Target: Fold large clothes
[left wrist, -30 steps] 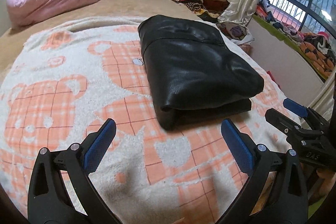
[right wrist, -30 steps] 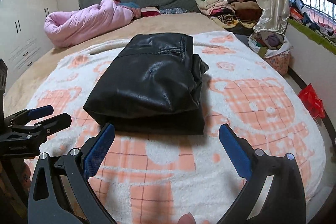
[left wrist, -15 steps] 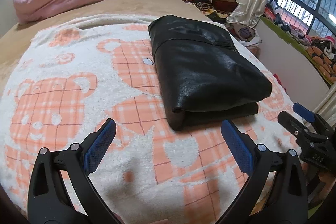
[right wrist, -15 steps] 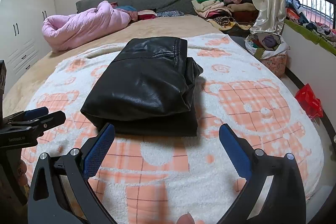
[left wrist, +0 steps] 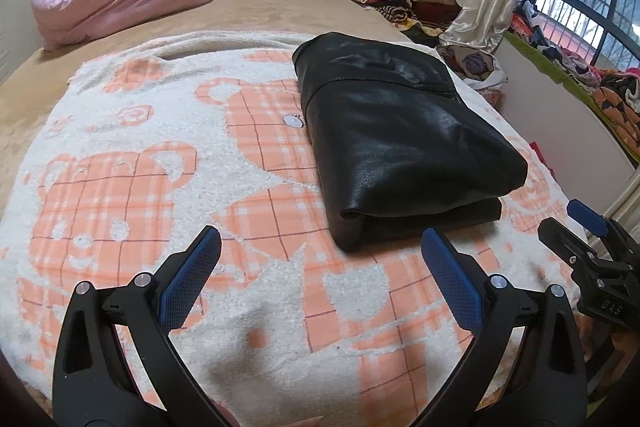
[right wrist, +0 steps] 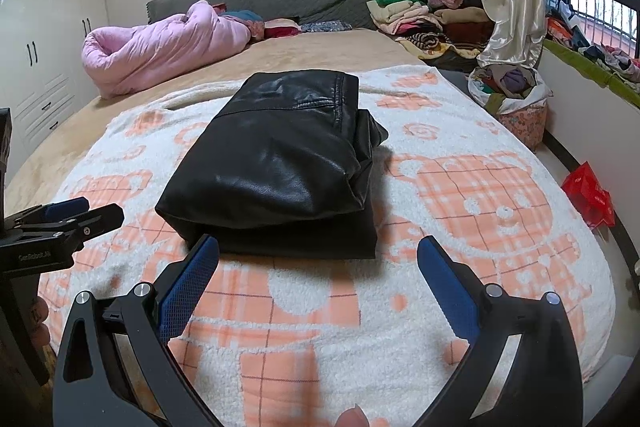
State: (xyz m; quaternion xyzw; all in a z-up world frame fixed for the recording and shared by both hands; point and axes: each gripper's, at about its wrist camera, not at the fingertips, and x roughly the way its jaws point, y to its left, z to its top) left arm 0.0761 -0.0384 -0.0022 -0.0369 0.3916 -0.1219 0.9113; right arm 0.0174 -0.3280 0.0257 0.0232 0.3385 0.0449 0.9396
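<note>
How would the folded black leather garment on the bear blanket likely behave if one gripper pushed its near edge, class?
The black leather garment would probably slide as a bundle, since its glossy surface looks slick. Its stacked layers might shear apart, because the upper fold already overhangs the lower one. It looks thick, so probably heavy for its size, and floppy if lifted by one corner off the blanket.

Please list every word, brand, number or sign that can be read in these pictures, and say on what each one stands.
"GenRobot.AI", partly blurred: on the black body of the left gripper, seen in the right wrist view.
"DAS": on the black body of the right gripper, seen in the left wrist view.
The black jacket and the blanket show no text.
</note>
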